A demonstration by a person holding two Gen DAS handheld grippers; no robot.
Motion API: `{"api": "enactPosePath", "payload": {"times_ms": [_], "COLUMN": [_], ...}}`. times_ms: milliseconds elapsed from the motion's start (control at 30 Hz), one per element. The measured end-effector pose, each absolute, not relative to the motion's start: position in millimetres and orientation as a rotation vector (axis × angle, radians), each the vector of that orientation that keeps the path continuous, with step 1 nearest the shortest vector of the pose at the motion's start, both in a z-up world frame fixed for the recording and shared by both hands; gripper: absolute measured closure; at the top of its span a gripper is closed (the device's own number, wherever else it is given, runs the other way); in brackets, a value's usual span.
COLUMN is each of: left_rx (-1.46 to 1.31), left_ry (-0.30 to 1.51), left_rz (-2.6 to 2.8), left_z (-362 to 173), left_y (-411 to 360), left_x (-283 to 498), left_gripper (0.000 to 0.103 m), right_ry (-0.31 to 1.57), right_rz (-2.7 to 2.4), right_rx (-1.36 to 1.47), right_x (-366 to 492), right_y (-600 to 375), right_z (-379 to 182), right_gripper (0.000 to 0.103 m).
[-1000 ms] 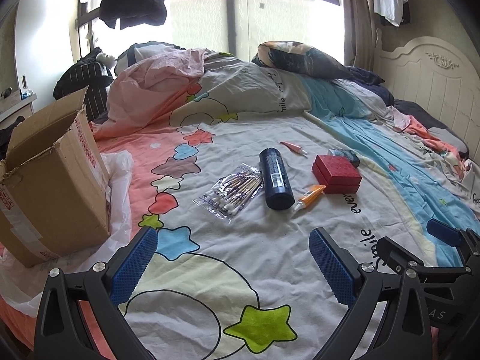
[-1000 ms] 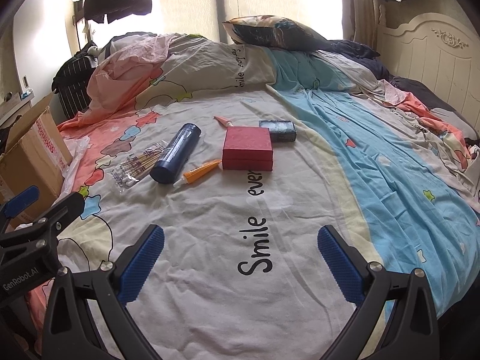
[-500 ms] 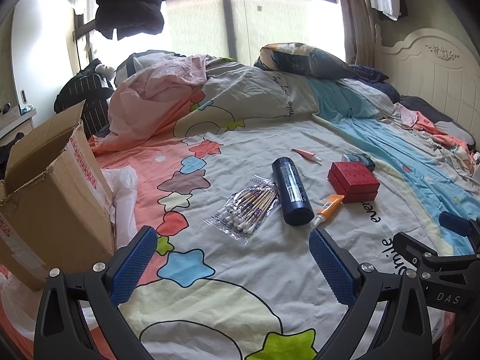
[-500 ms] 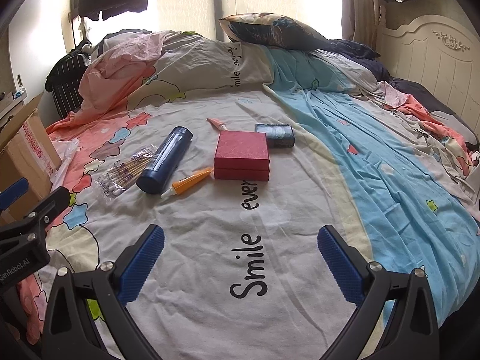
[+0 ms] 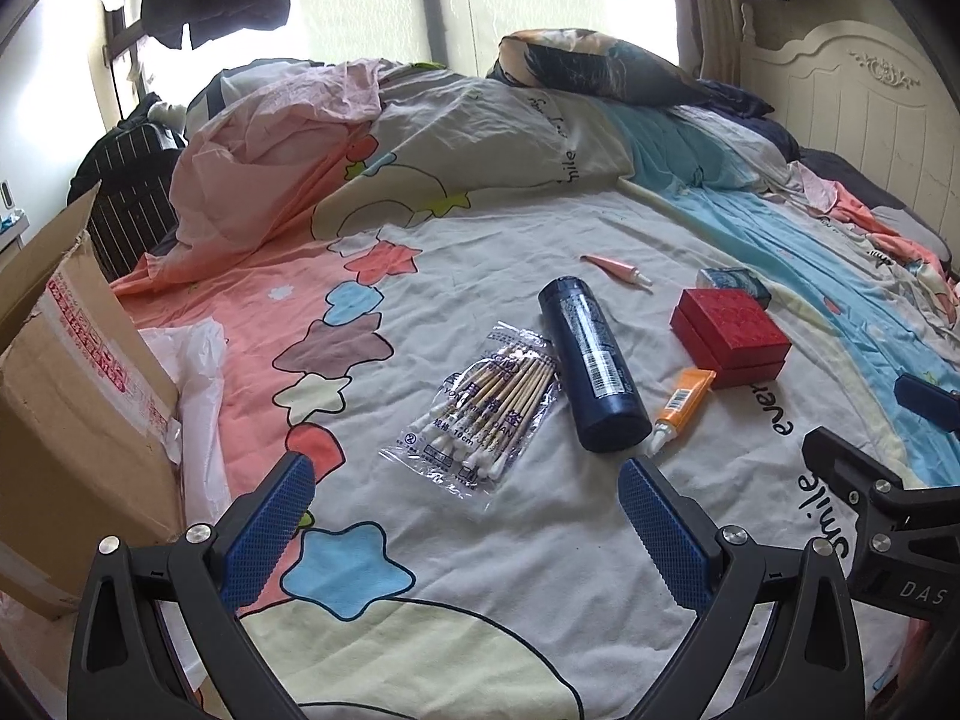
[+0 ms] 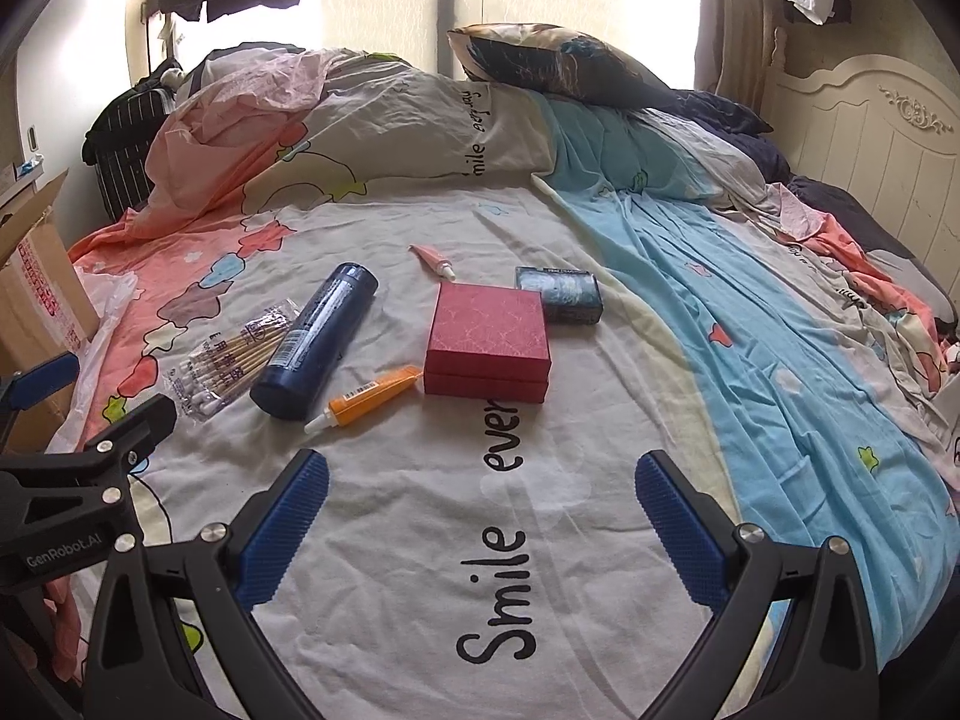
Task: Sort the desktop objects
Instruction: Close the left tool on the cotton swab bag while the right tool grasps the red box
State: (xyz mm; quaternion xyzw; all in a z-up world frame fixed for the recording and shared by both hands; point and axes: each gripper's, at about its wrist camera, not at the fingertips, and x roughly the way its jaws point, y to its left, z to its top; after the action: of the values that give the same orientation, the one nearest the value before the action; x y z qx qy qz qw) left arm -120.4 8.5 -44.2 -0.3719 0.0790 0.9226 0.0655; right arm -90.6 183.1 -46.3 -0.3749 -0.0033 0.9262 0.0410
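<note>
On the bed sheet lie a bag of cotton swabs (image 5: 483,405) (image 6: 231,357), a dark blue bottle (image 5: 591,360) (image 6: 315,339), an orange tube (image 5: 681,408) (image 6: 366,399), a red box (image 5: 729,333) (image 6: 487,339), a small dark blue box (image 5: 735,283) (image 6: 561,293) and a pink tube (image 5: 615,269) (image 6: 431,258). My left gripper (image 5: 465,483) stands open just short of the swabs, nothing between its fingers. Also open and empty, my right gripper (image 6: 480,483) hovers in front of the red box.
An open cardboard box (image 5: 66,408) (image 6: 33,294) stands at the bed's left edge on a white plastic bag (image 5: 201,384). A rumpled duvet (image 5: 384,144) and a pillow (image 5: 594,69) lie at the far side. A headboard (image 5: 870,102) is at right.
Both grippers have moved forward toward the objects, which now look nearer and larger. The left view has shifted so the swabs sit between its fingers. Both stay open.
</note>
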Motion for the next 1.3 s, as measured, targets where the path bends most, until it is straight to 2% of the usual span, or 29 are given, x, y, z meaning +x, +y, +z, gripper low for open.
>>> {"api": "enactPosePath", "payload": {"times_ms": [233,1300], "left_rx": [-1.164,-1.265], "left_ry": [0.138,0.272], "left_rz": [2.779,2.728], "left_z": [-48,-81], "left_y": [-4,13], "left_x": [-142,-189], "left_gripper": [0.0,0.0], "right_ry": [-0.042,-0.066], "right_rz": [2.83,2.782], "right_rx": [-1.173,-1.28], "right_x": [-113,-169], "right_y": [180,187], "right_z": [-51,-69], "right_gripper": [0.0,0.0]}}
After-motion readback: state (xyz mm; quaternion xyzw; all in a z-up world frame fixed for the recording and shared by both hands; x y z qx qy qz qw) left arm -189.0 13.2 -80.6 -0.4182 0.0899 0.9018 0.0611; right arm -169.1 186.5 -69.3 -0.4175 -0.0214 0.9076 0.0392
